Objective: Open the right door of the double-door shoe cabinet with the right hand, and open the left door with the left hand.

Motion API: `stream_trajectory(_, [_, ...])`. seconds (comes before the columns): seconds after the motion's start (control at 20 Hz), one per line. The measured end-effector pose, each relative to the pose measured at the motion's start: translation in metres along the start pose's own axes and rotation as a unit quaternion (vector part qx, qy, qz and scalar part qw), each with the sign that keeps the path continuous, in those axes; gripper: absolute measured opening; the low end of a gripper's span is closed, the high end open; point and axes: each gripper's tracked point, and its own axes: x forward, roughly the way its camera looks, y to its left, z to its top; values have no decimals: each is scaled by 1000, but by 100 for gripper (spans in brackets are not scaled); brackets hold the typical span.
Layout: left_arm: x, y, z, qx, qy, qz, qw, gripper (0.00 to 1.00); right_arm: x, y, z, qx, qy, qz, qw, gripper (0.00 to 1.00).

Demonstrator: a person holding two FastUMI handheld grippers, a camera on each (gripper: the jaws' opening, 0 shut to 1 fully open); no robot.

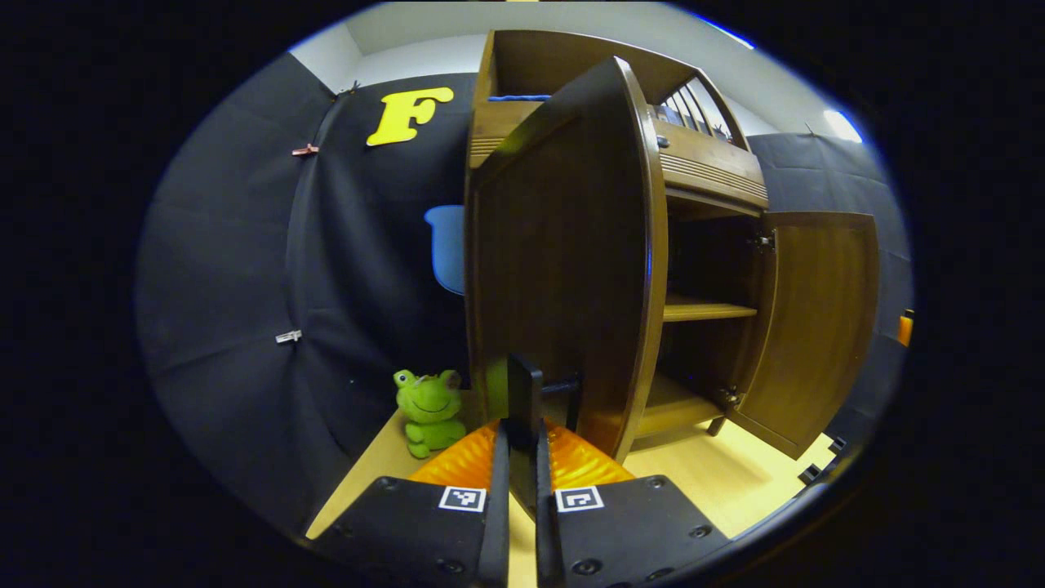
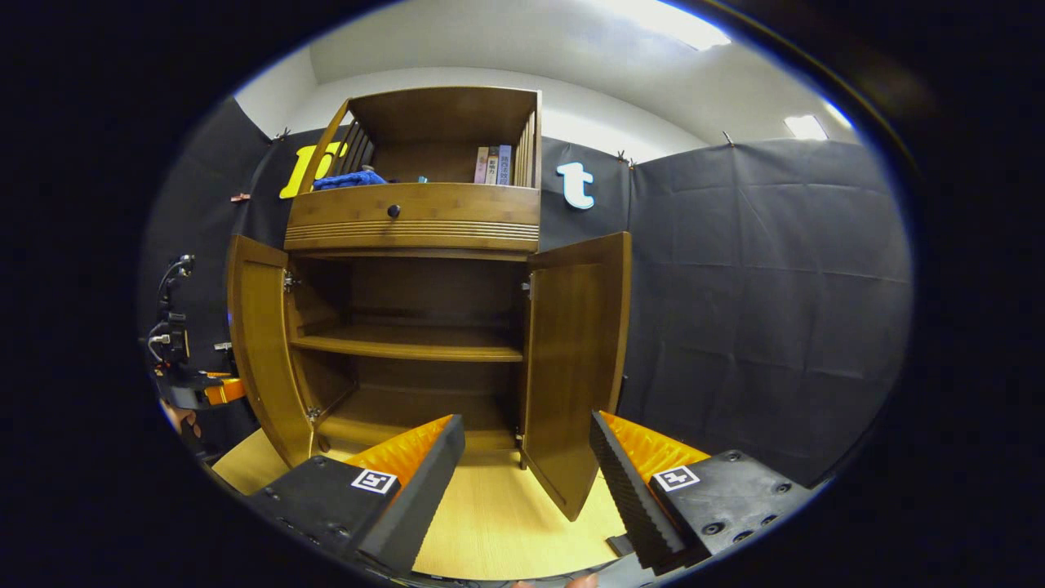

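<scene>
The wooden shoe cabinet point(image 2: 412, 216) stands with both doors swung open. In the left gripper view the left door point(image 1: 563, 261) looms close, and my left gripper point(image 1: 522, 431) is shut on its dark bar handle point(image 1: 523, 388). The right door point(image 1: 816, 327) hangs open farther off. In the right gripper view my right gripper point(image 2: 526, 457) is open and holds nothing, a little in front of the right door point(image 2: 580, 359), apart from it. The left door point(image 2: 261, 351) stands open at the left, with the left gripper point(image 2: 192, 388) and a hand beside it.
A green frog plush point(image 1: 429, 408) sits on the pale wooden floor point(image 2: 498, 514) left of the cabinet. Inside are a bare shelf point(image 2: 408, 345) and bottom board. Above are a drawer with a knob point(image 2: 393, 211), books point(image 2: 493, 165) and a blue item point(image 2: 351, 179).
</scene>
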Motion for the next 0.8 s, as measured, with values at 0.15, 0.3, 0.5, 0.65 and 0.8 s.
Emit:
stream_trajectory(0.15, [-4, 20, 0, -9, 0, 9, 1000, 13, -2, 7, 5, -2, 0, 7, 1000, 98])
stream_trajectory(0.3, [-8, 43, 0, -16, -6, 26, 1000, 10, -5, 14, 8, 3, -3, 12, 1000, 98])
stream_trajectory(0.5, [-9, 56, 0, -23, -11, 18, 1000, 6, -1, 22, 10, 15, -3, 18, 1000, 98])
stream_trajectory(0.65, [-11, 56, 2, -2, -19, 7, 1000, 7, 4, 25, 14, 23, -4, 22, 999, 98])
stream_trajectory(0.8, [-16, 57, 9, 4, -31, 8, 999, 7, 1, 28, 15, 30, -3, 27, 999, 98])
